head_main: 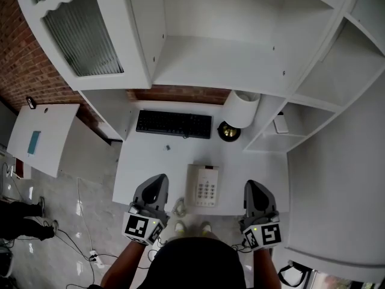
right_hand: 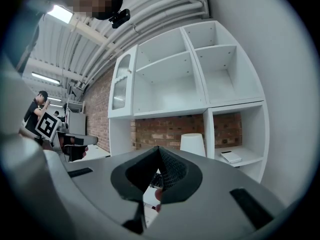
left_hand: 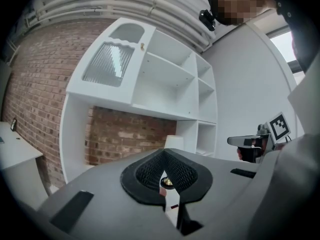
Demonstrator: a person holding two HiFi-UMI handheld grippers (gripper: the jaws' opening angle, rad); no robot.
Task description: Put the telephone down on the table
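1. The left gripper (head_main: 157,182) and the right gripper (head_main: 254,186) are both clenched on nothing, at the near edge of the white surface (head_main: 150,158).
2. The white push-button telephone (head_main: 205,185) lies on that surface between them, touched by neither.

I am seeing a black keyboard (head_main: 174,124) lying flat before the brick wall (head_main: 180,93). Just to its right a lamp (head_main: 241,108) with a white shade is standing upright. A small white box (head_main: 281,124) is resting on the low side shelf (head_main: 264,142). A cupboard door (head_main: 81,32) with ribbed glass is showing at the upper left. Cables (head_main: 84,233) are trailing over the floor (head_main: 66,203).
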